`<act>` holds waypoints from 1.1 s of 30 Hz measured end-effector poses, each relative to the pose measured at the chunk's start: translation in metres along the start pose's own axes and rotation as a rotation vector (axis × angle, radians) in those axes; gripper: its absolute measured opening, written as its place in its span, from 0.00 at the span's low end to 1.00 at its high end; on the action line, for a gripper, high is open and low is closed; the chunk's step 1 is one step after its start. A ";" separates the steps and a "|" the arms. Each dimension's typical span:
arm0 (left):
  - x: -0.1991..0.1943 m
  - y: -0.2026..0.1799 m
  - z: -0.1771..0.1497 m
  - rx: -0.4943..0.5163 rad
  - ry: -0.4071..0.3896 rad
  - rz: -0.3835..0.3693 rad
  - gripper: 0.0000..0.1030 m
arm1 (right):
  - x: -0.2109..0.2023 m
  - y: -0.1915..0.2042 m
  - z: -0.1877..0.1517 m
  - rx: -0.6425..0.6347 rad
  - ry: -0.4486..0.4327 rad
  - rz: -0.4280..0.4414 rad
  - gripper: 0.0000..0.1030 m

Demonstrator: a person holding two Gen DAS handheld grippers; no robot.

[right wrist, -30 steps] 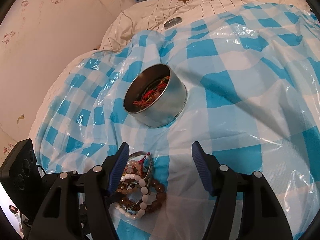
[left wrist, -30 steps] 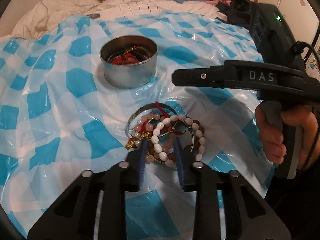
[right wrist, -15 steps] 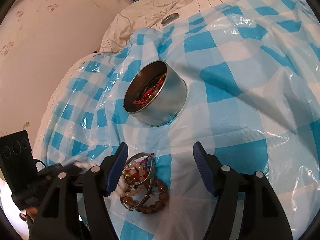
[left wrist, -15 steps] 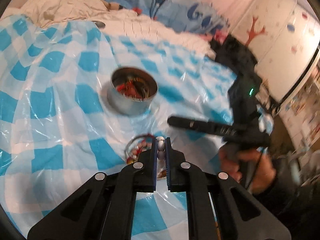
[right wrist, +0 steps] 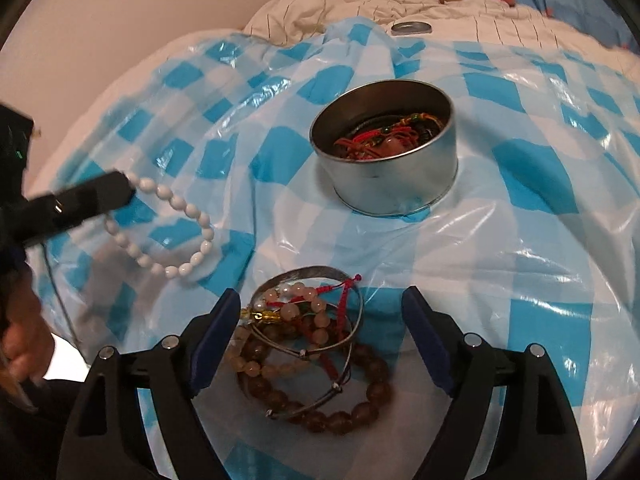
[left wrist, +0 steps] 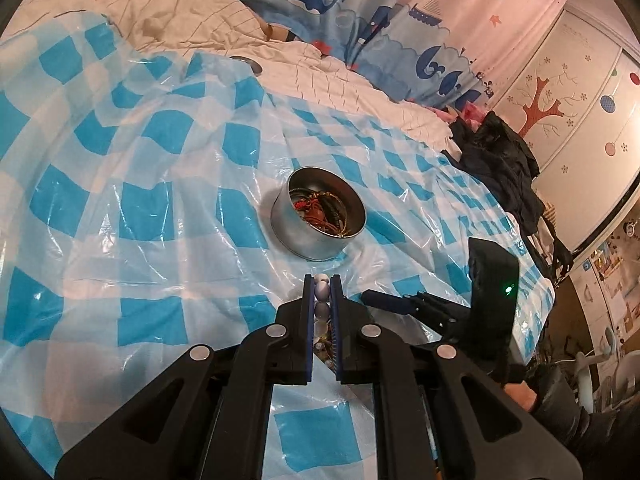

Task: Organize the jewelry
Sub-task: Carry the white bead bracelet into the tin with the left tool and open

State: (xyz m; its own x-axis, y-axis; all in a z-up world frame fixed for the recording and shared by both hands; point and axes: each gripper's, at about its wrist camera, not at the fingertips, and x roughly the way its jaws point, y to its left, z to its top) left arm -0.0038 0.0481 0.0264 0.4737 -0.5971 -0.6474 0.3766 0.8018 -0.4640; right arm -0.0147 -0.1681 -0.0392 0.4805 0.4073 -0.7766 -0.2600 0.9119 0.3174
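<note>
My left gripper (left wrist: 322, 286) is shut on a white bead bracelet (left wrist: 322, 295). In the right wrist view the bracelet (right wrist: 176, 224) hangs from the left gripper's tip (right wrist: 128, 190), lifted above the cloth. A round metal tin (left wrist: 318, 220) (right wrist: 386, 156) holds red cords and bracelets. A pile of bracelets (right wrist: 308, 344), with brown beads, pink beads, a silver bangle and red cord, lies on the blue-checked plastic sheet (right wrist: 500, 280). My right gripper (right wrist: 324, 322) is open, its fingers on either side of the pile, holding nothing.
The sheet (left wrist: 140, 220) covers a bed with a white quilt (left wrist: 200, 20) at the back. A small metal lid (right wrist: 412, 27) lies on the quilt. Dark clothing (left wrist: 500, 160) lies at the bed's right side by a decorated wardrobe.
My left gripper closed on the white bead bracelet and lifted it off the pile, away to the left. My right gripper moved closer over the pile, still open.
</note>
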 end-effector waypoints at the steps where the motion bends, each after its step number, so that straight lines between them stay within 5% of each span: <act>1: 0.000 0.000 0.000 0.002 0.000 0.001 0.06 | 0.002 0.003 0.000 -0.018 0.000 -0.012 0.77; 8: 0.000 -0.001 0.000 0.002 -0.004 0.008 0.06 | 0.007 0.016 -0.004 -0.110 0.006 -0.047 0.77; 11: 0.001 0.000 0.000 0.004 0.000 0.011 0.06 | 0.008 0.020 -0.004 -0.142 0.014 -0.055 0.61; 16: 0.001 0.000 0.001 0.005 0.000 0.012 0.06 | 0.002 0.016 -0.003 -0.118 0.005 -0.013 0.61; 20: 0.000 0.002 0.002 0.001 -0.004 0.013 0.06 | -0.014 0.008 0.002 -0.043 -0.035 0.098 0.61; 22: 0.001 0.003 0.003 -0.002 -0.005 0.013 0.06 | -0.023 -0.006 0.007 0.058 -0.060 0.233 0.61; 28: 0.002 0.002 0.005 0.000 -0.004 0.007 0.06 | -0.021 -0.050 0.008 0.324 -0.055 0.389 0.61; 33: 0.005 -0.005 0.010 0.000 -0.015 -0.011 0.06 | -0.030 -0.061 0.012 0.380 -0.095 0.407 0.61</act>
State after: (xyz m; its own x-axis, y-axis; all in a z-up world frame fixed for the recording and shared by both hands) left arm 0.0047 0.0407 0.0319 0.4817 -0.6060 -0.6330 0.3815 0.7953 -0.4711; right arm -0.0029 -0.2358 -0.0283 0.4822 0.7164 -0.5043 -0.1281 0.6271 0.7683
